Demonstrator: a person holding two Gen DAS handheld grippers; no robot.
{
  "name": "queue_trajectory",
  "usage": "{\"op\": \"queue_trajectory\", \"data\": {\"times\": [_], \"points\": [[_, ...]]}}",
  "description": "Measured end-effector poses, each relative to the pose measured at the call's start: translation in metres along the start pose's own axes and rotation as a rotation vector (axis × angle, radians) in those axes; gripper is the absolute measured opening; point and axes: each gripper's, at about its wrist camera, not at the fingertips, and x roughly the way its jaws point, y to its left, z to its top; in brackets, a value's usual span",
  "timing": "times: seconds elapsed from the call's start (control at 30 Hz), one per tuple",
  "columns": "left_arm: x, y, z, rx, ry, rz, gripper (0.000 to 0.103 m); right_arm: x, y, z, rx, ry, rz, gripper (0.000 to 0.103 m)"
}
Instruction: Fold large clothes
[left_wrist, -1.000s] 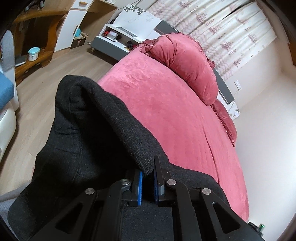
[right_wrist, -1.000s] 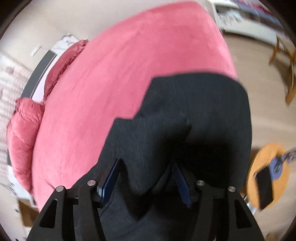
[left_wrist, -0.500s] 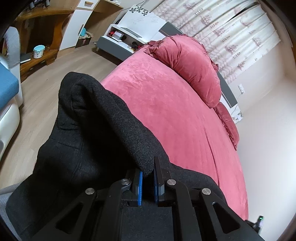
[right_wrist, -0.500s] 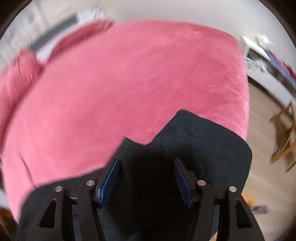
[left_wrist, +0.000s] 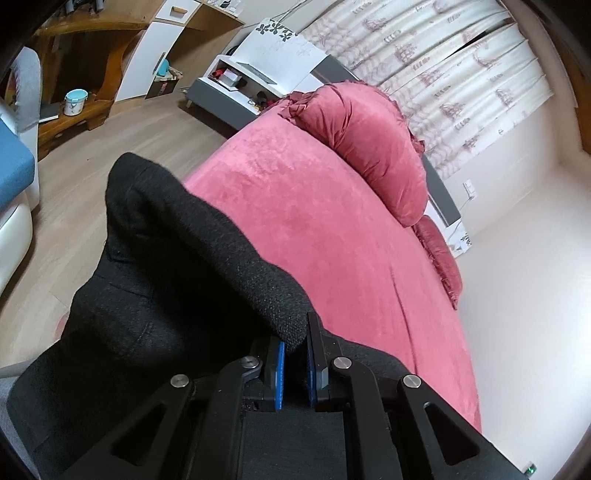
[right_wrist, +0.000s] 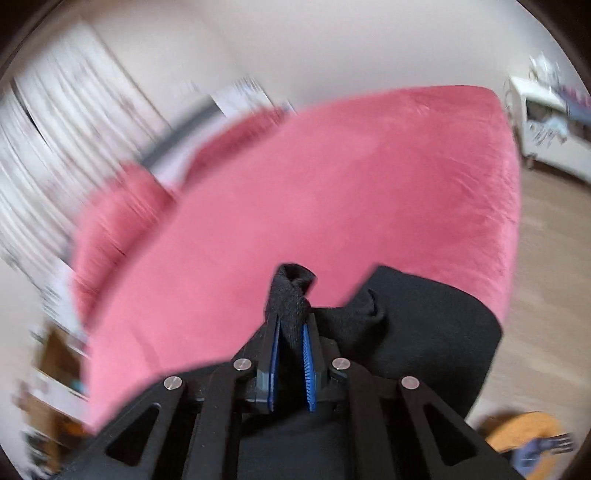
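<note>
You are gripping a black garment (left_wrist: 155, 295) with both claws above the red bed (left_wrist: 332, 236). Your left claw (left_wrist: 294, 365) is clenched on a thick folded edge of the cloth, which is bulging up just ahead of the blue pads (left_wrist: 280, 373) and running away from them in a raised ridge toward the foot end of the bed. The rest of the cloth is hanging down on the floor side of that ridge, covering the bed's near edge, with the wooden floor (left_wrist: 122, 140) showing beyond it.

Your right claw (right_wrist: 290, 365) is also clamped on the black garment (right_wrist: 424, 332): a narrow bunched tuft is sticking up between its blue pads (right_wrist: 306, 369) and poking out past the fingertips. Beside that tuft, on the side toward the bed's foot corner, a broad dark panel of the garment is spreading out over the bed (right_wrist: 314, 192) and reaching its edge. The right wrist view is blurred, so finer detail of the cloth there is hard to read.

Red pillows (left_wrist: 369, 147) are lying at the head of the bed, under the patterned curtains (left_wrist: 461, 70). Off the bed's far corner, near the pillows, a low white and grey cabinet (left_wrist: 236, 92) is standing on the floor, and a round orange stool (right_wrist: 528, 432) is showing below the garment's hanging edge in the right wrist view.
</note>
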Motion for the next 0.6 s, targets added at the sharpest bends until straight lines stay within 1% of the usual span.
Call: {"op": "queue_trajectory", "data": {"times": [0.1, 0.13, 0.17, 0.23, 0.27, 0.33, 0.37, 0.43, 0.47, 0.53, 0.57, 0.6], "points": [[-0.002, -0.006, 0.006, -0.002, -0.008, -0.016, 0.009, -0.014, -0.01, 0.007, 0.101, -0.036, 0.086, 0.011], [-0.002, -0.009, 0.01, -0.005, -0.015, -0.027, 0.009, -0.015, -0.013, 0.004, 0.128, -0.048, 0.113, 0.011], [-0.002, -0.01, 0.013, -0.009, -0.02, -0.033, 0.009, -0.01, -0.017, 0.01, 0.149, -0.069, 0.144, 0.011], [0.001, -0.015, 0.023, -0.018, -0.033, -0.046, 0.009, -0.013, -0.001, 0.015, 0.152, -0.117, 0.178, 0.011], [0.004, -0.018, 0.028, -0.018, -0.038, -0.046, 0.009, -0.011, 0.011, 0.025, 0.147, -0.134, 0.192, 0.011], [0.016, -0.025, 0.041, -0.013, -0.04, -0.04, 0.009, -0.006, 0.024, 0.05, 0.153, -0.158, 0.205, 0.011], [0.024, -0.027, 0.046, -0.012, -0.04, -0.038, 0.009, -0.002, 0.032, 0.056, 0.165, -0.164, 0.214, 0.01], [0.039, -0.029, 0.054, -0.024, -0.037, -0.033, 0.009, 0.02, 0.045, 0.076, 0.208, -0.173, 0.214, 0.01], [0.052, -0.027, 0.06, -0.046, -0.038, -0.027, 0.009, 0.035, 0.049, 0.083, 0.227, -0.173, 0.212, 0.01], [0.072, -0.025, 0.067, -0.067, -0.042, -0.012, 0.01, 0.068, 0.061, 0.097, 0.255, -0.187, 0.17, 0.009], [0.088, -0.023, 0.07, -0.071, -0.037, 0.016, 0.011, 0.08, 0.069, 0.1, 0.245, -0.194, 0.153, 0.012], [0.099, -0.022, 0.072, -0.069, -0.028, 0.047, 0.017, 0.101, 0.074, 0.105, 0.232, -0.18, 0.142, 0.014]]}}
